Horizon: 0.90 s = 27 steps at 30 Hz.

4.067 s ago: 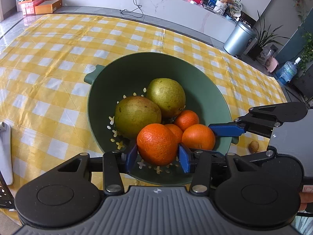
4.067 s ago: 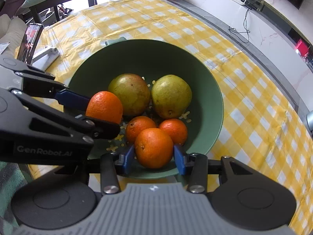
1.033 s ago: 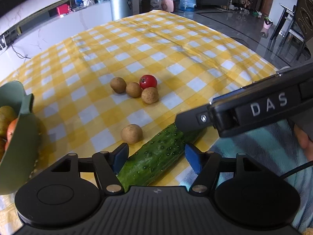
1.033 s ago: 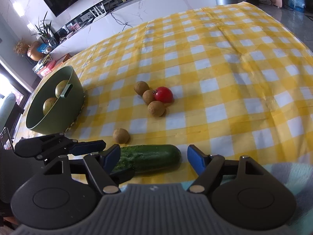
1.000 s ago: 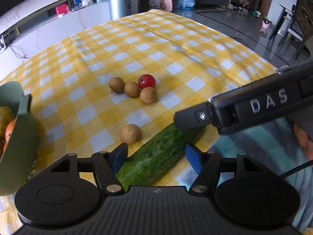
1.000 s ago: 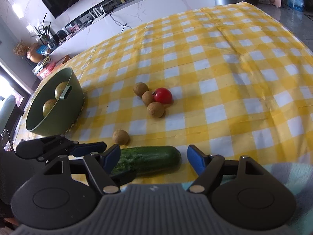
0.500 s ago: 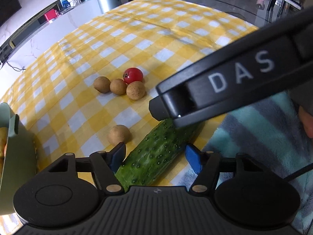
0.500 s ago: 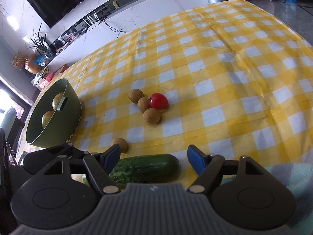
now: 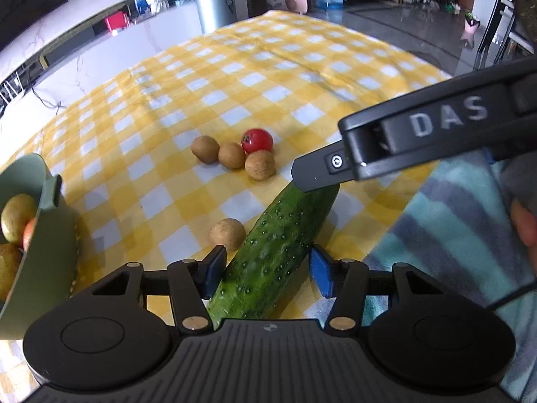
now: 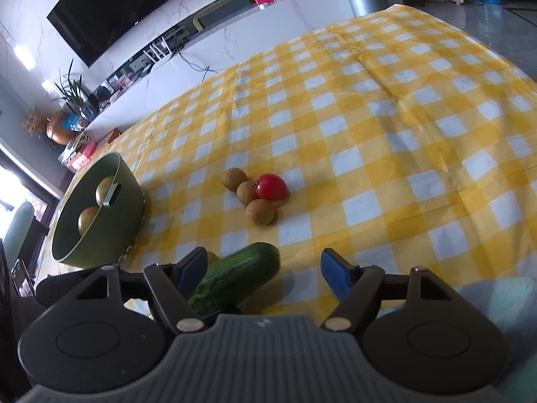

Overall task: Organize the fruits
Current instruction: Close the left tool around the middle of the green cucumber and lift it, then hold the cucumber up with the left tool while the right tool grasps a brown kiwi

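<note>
A dark green cucumber [image 9: 285, 228] lies on the yellow checked tablecloth, near its front edge. My left gripper [image 9: 265, 268] straddles its near half; the jaws are closing and the blue pads [image 9: 214, 267] sit against its sides. One black finger [image 9: 322, 171] of the right gripper hangs over the cucumber's far end. In the right wrist view the cucumber [image 10: 235, 275] has its tip just inside the left finger of my open right gripper [image 10: 261, 268]. A red tomato [image 9: 256, 140] and three small brown fruits [image 9: 231, 155] cluster beyond. A lone brown fruit [image 9: 227, 233] rests by the cucumber.
A green bowl [image 9: 43, 268] with pears and an orange stands at the left, also seen as the bowl [image 10: 100, 241] in the right wrist view. A striped teal blanket [image 9: 453, 235] and a person's fingertip [image 9: 523, 225] are at the right. A bin stands past the table's far edge.
The left jaws have narrowed onto the cucumber. In the right wrist view the cucumber has swung from lying crosswise to slanting up to the right.
</note>
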Motion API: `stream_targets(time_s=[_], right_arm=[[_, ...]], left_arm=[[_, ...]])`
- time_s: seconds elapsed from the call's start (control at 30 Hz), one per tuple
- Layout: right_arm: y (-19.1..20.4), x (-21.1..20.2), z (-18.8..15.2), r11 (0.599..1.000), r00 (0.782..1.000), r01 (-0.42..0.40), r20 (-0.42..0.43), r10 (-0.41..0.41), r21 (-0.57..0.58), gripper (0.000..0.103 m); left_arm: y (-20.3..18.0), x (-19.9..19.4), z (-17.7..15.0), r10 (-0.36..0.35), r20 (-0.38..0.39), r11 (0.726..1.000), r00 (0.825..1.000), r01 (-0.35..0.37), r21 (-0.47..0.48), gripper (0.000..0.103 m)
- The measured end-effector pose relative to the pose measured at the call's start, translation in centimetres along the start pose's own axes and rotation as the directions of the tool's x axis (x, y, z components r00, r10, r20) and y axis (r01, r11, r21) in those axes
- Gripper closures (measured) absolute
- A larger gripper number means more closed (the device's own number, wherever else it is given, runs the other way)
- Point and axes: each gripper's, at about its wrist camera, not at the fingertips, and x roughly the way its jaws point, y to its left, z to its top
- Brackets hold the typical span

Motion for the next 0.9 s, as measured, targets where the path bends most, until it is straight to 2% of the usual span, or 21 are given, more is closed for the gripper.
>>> stream_targets(time_s=[0.1, 0.2, 0.37, 0.47, 0.57, 0.73, 0.83, 0.9], right_arm=[[0.0, -0.1, 0.0, 1.0, 1.0, 0.003, 0.013, -0.003, 0.005, 0.031], [-0.2, -0.5, 0.0, 1.0, 0.999, -0.011, 0.035, 0.01, 0.023, 0.032], [-0.1, -0.5, 0.0, 1.0, 0.999, -0.014, 0.039, 0.013, 0.009, 0.032], [1.3, -0.3, -0.3, 0.997, 0.999, -0.001, 0.037, 0.004, -0.081, 0.033], [3.3, 0.4, -0.9, 0.978, 1.0, -0.011, 0.023, 0.016, -0.207, 0.043], [6.5, 2.6, -2.1, 0.923, 1.0, -0.015, -0.021, 0.008, -0.385, 0.055], [7.6, 3.8, -2.5, 0.896, 0.999, -0.009, -0.037, -0.008, -0.445, 0.058], [7.8, 4.6, -2.3, 0.894, 0.998, -0.022, -0.055, -0.003, -0.447, 0.062]], left_arm=[[0.2, -1.2, -0.3, 0.012, 0.041, 1.0, 0.999, -0.012, 0.013, 0.051], [0.9, -1.9, -0.7, 0.014, 0.052, 0.999, 0.999, -0.012, -0.031, 0.055], [3.1, -3.8, -1.1, 0.027, 0.088, 0.985, 0.996, -0.012, -0.169, 0.057], [4.3, -4.5, -1.3, 0.051, 0.09, 0.974, 0.995, -0.029, -0.227, 0.057], [5.8, -4.8, -1.3, 0.071, 0.099, 0.964, 0.993, -0.043, -0.263, 0.057], [7.7, -5.4, -1.7, 0.057, 0.12, 0.945, 0.991, -0.015, -0.326, 0.058], [8.2, -5.7, -1.8, 0.068, 0.126, 0.94, 0.99, -0.021, -0.34, 0.058], [8.6, -5.8, -1.9, 0.077, 0.127, 0.937, 0.989, -0.028, -0.349, 0.059]])
